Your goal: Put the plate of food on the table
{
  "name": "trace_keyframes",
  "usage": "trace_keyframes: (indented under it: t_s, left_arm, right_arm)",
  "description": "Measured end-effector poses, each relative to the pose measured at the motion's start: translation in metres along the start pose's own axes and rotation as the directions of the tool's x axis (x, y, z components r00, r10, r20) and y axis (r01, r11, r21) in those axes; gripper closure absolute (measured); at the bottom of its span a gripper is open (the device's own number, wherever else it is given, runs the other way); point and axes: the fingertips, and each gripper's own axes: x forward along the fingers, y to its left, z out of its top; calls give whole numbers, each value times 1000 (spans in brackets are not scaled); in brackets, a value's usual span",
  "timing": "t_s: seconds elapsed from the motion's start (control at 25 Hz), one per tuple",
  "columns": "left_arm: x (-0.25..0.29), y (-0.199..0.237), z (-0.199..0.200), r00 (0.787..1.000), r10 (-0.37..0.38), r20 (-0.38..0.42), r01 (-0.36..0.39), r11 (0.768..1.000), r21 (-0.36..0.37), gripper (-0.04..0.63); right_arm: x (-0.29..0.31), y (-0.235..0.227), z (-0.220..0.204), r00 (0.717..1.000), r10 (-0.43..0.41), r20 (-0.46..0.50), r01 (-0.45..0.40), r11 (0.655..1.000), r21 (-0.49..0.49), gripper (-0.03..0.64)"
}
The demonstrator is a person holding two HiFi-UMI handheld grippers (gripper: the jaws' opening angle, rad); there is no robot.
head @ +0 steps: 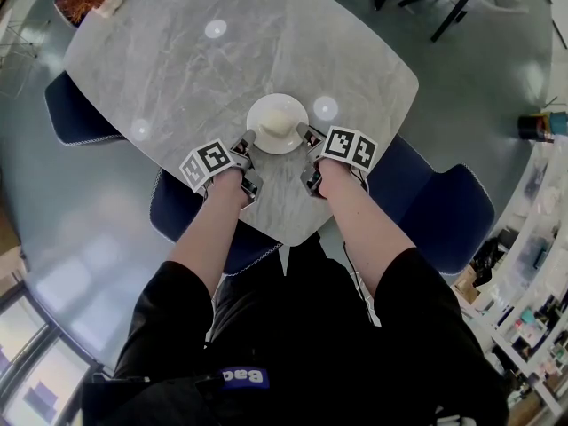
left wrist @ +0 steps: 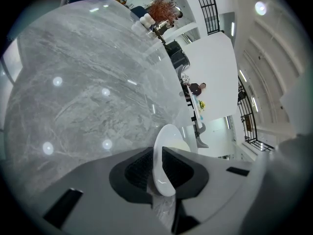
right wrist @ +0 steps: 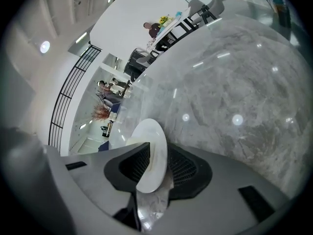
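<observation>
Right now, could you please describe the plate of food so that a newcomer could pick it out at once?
Find the grey marble table among blue chairs and look at its near edge. There is a small round white plate with a pale mound of food, the only thing clamped by both the left gripper and right gripper.

At the head view's bottom edge, a blue label [head: 244,377] on black clothing [head: 293,327] bears white letters, perhaps "Bac", cut short. Square markers [head: 213,160] on the left gripper [head: 248,141] and right gripper [head: 307,134] show patterns only.
</observation>
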Motion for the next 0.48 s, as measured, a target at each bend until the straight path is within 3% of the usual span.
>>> trace_keyframes:
  t_s: [0.48]
  left_arm:
    - [-13,6,2,998,55,23,-57,997,58,549]
  right_arm:
    - [-20,-3,-1,1000,1,26,0,1000,-20,517]
